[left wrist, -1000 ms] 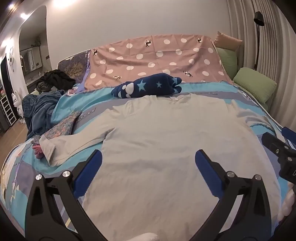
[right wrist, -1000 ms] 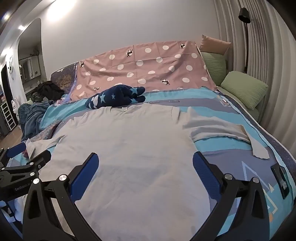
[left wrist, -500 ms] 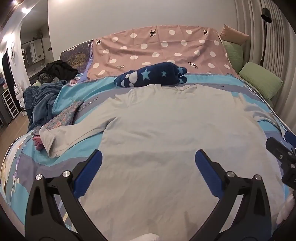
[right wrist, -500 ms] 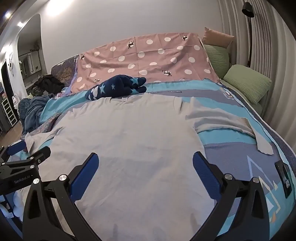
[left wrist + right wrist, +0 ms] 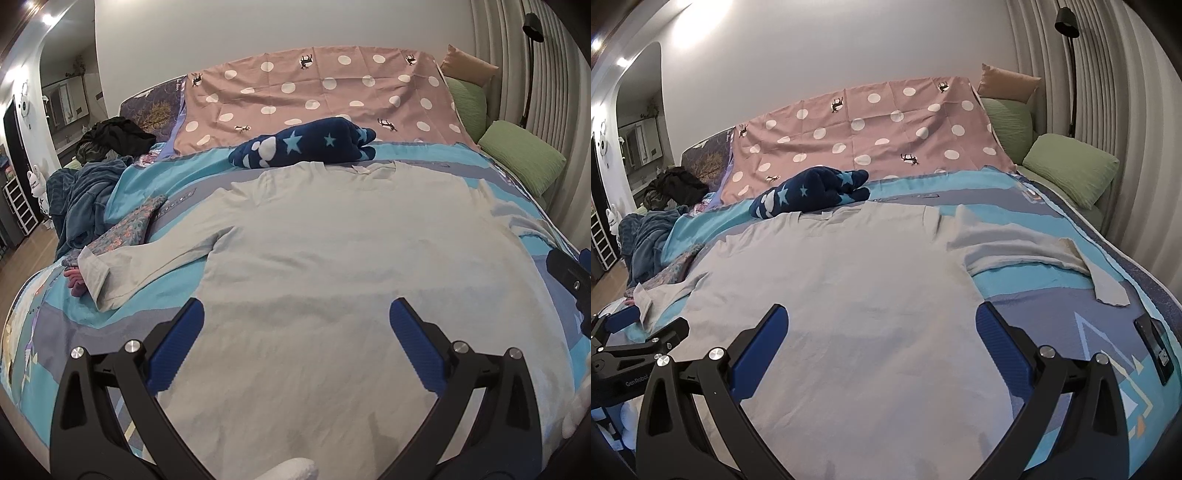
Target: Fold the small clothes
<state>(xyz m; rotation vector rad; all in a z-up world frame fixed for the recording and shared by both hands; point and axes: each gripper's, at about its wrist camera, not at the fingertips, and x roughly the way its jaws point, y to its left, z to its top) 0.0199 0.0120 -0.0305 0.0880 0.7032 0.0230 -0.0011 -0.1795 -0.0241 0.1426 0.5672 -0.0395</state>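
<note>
item: long-sleeved shirt (image 5: pixel 354 258), pale grey, soft knit, laid flat and face down or up (cannot tell which) across the bedspread (image 5: pixel 173 184); neckline toward the headboard, hem toward the cameras. spread out whole, no fold yet made; both sleeves out to the sides. folding judged not begun: sleeves to bring in, body to halve, all left to do.

left sleeve (image 5: pixel 147 264): reaching out and slightly down, cuff turned at the end, lying over the edge of a floral cloth (image 5: pixel 129 225) and beside something pink (image 5: pixel 75 284).

right sleeve (image 5: pixel 1034 251): bent, rumpled along its upper edge, cuff (image 5: pixel 1108 288) flat on the grey-blue print.

body of shirt: mostly smooth, faint shallow wrinkles near the middle, matte, thin and limp by the look of it.

left gripper (image 5: pixel 295 325): black frame, blue ribbed pads, jaws spread wide, holding nothing, poised over the lower body of the shirt.

right gripper (image 5: pixel 881 325): same build, jaws spread wide, empty, over the lower right part of the shirt near its side seam.

also present: fleece blanket (image 5: pixel 303 147), navy with stars, bunched, touching the collar; dotted pink sheet (image 5: pixel 314 96) over the headboard; green pillows (image 5: pixel 521 155), plump; dark phone-like slab (image 5: pixel 1154 343) on the bedspread, well apart from the cuff.
</note>
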